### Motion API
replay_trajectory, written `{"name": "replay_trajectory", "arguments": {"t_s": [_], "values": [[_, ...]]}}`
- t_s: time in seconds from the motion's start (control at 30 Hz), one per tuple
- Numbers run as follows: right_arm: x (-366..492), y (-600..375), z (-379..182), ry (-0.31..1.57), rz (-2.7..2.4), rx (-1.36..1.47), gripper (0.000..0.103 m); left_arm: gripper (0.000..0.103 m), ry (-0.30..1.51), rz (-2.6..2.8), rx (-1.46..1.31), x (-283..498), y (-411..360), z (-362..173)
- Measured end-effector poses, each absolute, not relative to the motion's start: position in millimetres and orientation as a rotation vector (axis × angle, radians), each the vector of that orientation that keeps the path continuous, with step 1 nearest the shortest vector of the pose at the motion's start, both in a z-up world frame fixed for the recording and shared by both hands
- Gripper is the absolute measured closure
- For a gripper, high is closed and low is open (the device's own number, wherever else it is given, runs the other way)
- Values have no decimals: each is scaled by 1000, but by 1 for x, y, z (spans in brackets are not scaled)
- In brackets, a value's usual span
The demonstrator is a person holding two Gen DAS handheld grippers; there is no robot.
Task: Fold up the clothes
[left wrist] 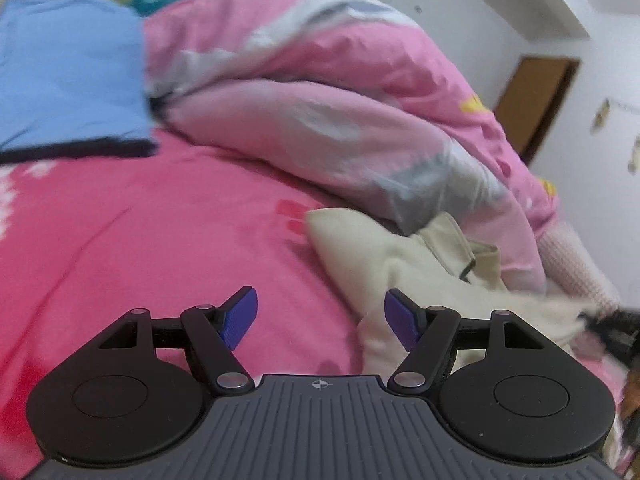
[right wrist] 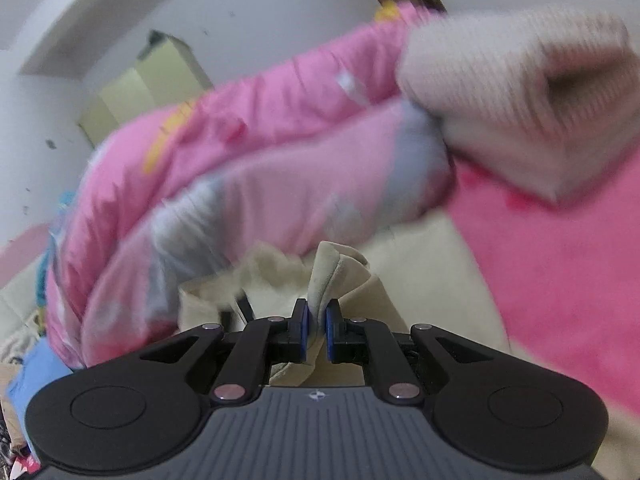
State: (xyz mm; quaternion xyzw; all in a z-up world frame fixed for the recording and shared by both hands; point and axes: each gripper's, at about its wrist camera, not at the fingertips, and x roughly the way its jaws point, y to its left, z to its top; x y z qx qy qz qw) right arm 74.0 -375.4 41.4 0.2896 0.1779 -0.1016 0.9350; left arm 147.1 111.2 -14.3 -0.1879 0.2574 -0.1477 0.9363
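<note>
On the pink bed (left wrist: 140,248), cream garment (left wrist: 400,264) bunched beside the quilt (left wrist: 320,80), right fingers (right wrist: 316,326) pinching a fold, left fingers (left wrist: 320,322) wide, empty; thin pinch could slip, spoiling the fold.

Crumpled cream garment (left wrist: 384,256) on bed

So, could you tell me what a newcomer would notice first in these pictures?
Probably the big pink quilt bunched across the bed, behind everything. Next, the cream garment pinched in the right gripper, low in its view. The left gripper hangs open above the pink sheet, with a blue cloth at upper left.
</note>
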Motion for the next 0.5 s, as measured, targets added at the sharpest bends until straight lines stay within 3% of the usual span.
{"name": "replay_trajectory", "arguments": {"t_s": [0.13,0.33,0.5], "values": [[64,-388,40,347,-241,579,94,33,563,-338,-331,163,93,-21],[44,-408,-18,463,-285,652,95,30,574,-362,-336,164,90,-30],[40,-402,2,390,-259,649,95,29,579,-378,-345,165,89,-37]]}}
